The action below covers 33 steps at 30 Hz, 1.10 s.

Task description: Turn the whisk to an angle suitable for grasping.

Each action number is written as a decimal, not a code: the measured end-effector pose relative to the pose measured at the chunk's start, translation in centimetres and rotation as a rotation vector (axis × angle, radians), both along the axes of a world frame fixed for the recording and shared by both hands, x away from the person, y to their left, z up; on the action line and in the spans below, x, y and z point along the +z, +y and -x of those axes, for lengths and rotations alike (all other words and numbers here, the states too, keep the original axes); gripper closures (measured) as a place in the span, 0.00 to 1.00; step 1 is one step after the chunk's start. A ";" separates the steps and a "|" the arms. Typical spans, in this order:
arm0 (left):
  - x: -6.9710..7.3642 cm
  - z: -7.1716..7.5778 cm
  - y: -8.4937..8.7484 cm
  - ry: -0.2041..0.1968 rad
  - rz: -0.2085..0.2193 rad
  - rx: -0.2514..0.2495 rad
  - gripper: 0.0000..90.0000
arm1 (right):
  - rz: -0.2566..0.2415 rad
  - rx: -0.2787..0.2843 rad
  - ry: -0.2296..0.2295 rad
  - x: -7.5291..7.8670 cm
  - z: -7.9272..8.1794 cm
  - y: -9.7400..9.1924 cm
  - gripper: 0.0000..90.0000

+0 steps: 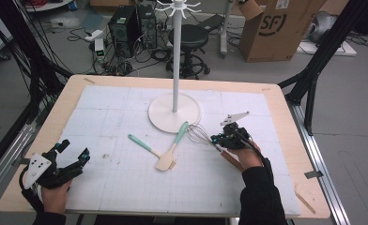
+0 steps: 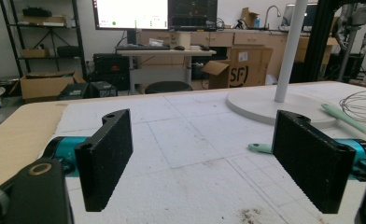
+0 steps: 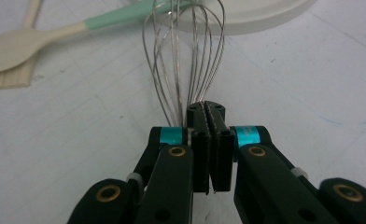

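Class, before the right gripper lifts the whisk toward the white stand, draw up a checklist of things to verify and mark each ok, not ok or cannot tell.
1. Right gripper shut at the base of the whisk wires: ok.
2. Grip firm enough to lift: cannot tell.
3. Whisk wires free of the green-handled spatula: cannot tell; they lie very close.
4. Left gripper open, nothing between its jaws, away from the whisk: ok.
5. White stand upright on the mat: ok.
6. Hooks at the stand's top free: ok.
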State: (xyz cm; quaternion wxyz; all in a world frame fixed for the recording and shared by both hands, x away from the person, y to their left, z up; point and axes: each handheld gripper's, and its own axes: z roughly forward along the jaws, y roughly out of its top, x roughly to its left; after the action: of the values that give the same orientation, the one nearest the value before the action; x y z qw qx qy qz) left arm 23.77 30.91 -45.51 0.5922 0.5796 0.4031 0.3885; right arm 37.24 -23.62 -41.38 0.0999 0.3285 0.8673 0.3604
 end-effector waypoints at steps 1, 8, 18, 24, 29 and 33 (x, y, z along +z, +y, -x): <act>0.0 0.0 0.0 0.000 -0.002 0.000 0.23 | -0.007 -0.010 -0.011 0.1 0.4 -0.2 0.99; 0.0 0.0 0.0 0.001 -0.007 -0.002 0.23 | -0.029 -0.063 -0.126 0.3 6.4 -2.2 0.99; 0.0 0.0 -0.1 -0.001 -0.008 0.003 0.24 | 0.022 -0.158 -0.109 -3.1 11.4 -3.9 0.99; 0.0 0.0 -0.1 -0.002 -0.009 0.004 0.24 | 0.053 -0.274 -0.134 -3.1 11.6 -6.1 0.99; 0.0 0.0 -0.1 -0.002 -0.010 0.003 0.24 | 0.039 -0.362 -0.136 -3.3 11.2 -8.2 0.99; 0.0 0.0 -0.1 0.000 -0.012 0.001 0.24 | 0.034 -0.370 -0.142 -3.3 11.2 -8.3 0.99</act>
State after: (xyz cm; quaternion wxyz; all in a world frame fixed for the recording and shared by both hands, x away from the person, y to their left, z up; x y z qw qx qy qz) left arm 23.75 30.81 -45.49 0.5886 0.5829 0.4011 0.3911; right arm 26.02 -31.94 -44.71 0.2310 0.4544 0.7888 0.3434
